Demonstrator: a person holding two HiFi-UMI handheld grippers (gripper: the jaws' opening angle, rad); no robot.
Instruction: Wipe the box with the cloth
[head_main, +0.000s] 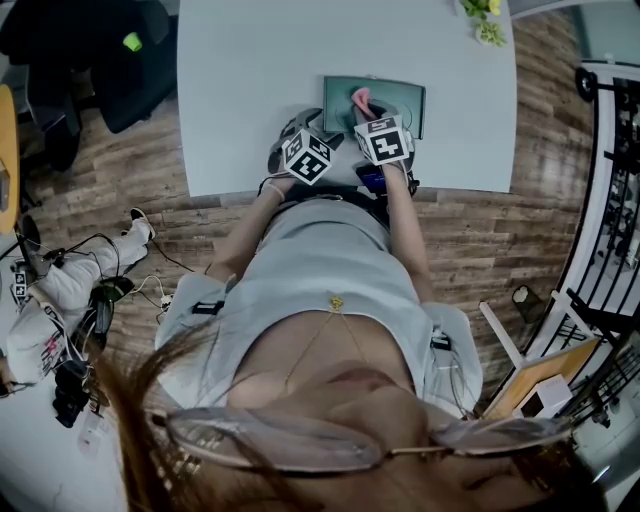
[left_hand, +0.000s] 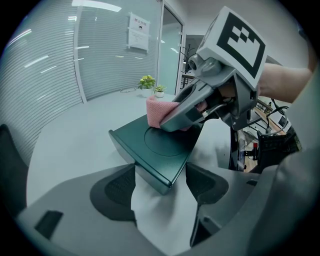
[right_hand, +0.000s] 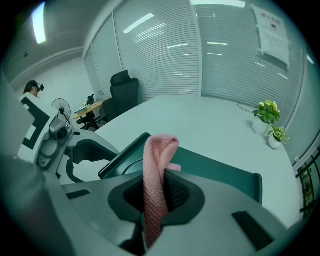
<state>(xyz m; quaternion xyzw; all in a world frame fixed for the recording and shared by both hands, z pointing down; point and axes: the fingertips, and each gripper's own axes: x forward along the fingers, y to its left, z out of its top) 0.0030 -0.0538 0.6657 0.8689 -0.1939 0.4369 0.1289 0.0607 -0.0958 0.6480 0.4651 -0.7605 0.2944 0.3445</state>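
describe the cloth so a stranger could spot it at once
On the pale table lies a flat dark green box. Over it, pinched in the right gripper, is the cloth: a pink knitted strip, the only pink thing there.

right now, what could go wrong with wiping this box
The left gripper stands open round the box's near corner, not clamping it, so a wipe may push the box along the table.
The right gripper pinches only a narrow fold of the cloth, which might pull out under drag.
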